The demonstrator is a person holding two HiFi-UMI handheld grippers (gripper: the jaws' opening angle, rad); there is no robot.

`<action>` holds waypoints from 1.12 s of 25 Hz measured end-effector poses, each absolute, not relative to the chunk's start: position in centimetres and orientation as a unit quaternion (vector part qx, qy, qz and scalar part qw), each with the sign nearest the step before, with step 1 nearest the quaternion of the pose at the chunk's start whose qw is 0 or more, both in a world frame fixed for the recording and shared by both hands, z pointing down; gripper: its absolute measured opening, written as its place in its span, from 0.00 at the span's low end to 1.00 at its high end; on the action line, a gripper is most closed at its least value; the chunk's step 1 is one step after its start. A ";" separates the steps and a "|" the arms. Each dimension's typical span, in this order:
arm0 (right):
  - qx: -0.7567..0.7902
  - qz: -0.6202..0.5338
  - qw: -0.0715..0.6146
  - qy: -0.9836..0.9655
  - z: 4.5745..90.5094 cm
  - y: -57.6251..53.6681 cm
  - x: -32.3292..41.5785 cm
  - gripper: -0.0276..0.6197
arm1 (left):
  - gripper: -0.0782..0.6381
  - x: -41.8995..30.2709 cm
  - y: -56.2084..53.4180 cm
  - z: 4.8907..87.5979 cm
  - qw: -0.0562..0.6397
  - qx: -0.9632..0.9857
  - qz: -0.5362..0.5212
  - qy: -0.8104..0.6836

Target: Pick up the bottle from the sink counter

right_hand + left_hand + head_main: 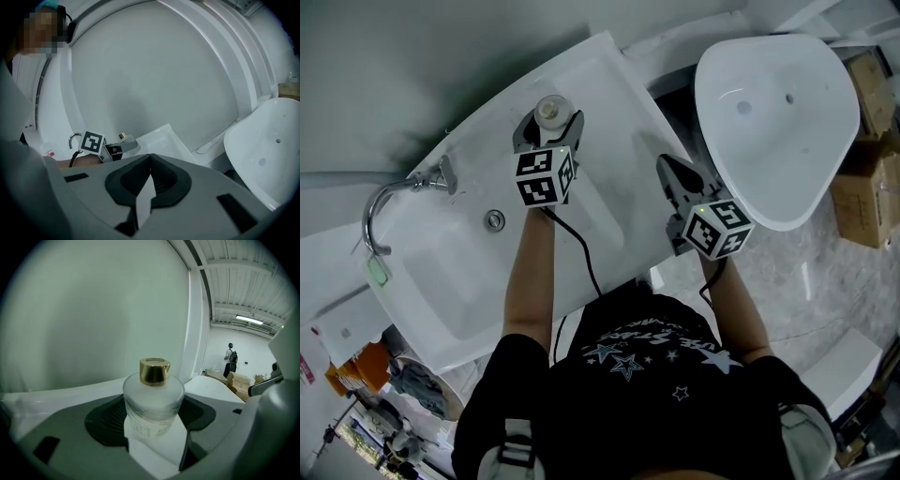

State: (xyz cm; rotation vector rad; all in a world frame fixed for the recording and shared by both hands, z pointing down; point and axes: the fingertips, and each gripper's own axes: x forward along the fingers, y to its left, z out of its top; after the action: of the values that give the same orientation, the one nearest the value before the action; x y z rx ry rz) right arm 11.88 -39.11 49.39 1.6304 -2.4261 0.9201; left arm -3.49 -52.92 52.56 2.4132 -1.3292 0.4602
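Observation:
A frosted glass bottle (549, 111) with a gold cap stands at the far edge of the white sink counter (614, 178). My left gripper (553, 122) has one jaw on each side of it. In the left gripper view the bottle (153, 401) fills the gap between the dark pads (105, 420), so the left gripper (154, 425) is shut on the bottle. My right gripper (667, 165) hangs over the counter's right edge, shut, with nothing in it. The right gripper (150, 164) view shows its jaws meeting, and the bottle (123, 136) far off at the left.
A chrome faucet (389, 202) and the drain (495, 220) lie left of the bottle in the sink bowl. A loose white basin (778, 122) stands to the right, with cardboard boxes (867, 187) beyond it. A wall rises close behind the counter. A person (230, 359) stands far off.

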 end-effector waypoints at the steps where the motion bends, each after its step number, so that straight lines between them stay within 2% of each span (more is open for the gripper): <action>1: 0.531 0.298 0.036 -0.792 49.1 -38.7 11.9 0.05 | 0.58 -3.6 -52.2 52.0 0.174 0.852 0.157 -0.468; 12: 0.516 0.272 0.011 -0.812 45.5 -33.3 11.0 0.05 | 0.58 -5.2 -43.4 46.8 0.160 0.859 0.136 -0.466; 28: 0.503 0.232 -0.002 -0.832 42.4 -19.6 10.7 0.05 | 0.58 -5.6 -26.6 43.3 0.149 0.865 0.109 -0.467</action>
State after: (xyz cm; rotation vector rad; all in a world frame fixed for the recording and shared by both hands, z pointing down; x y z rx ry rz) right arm 10.65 -19.61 42.38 1.5826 -2.6179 0.7297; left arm -5.65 -26.65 43.30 2.4863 -1.3426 0.3125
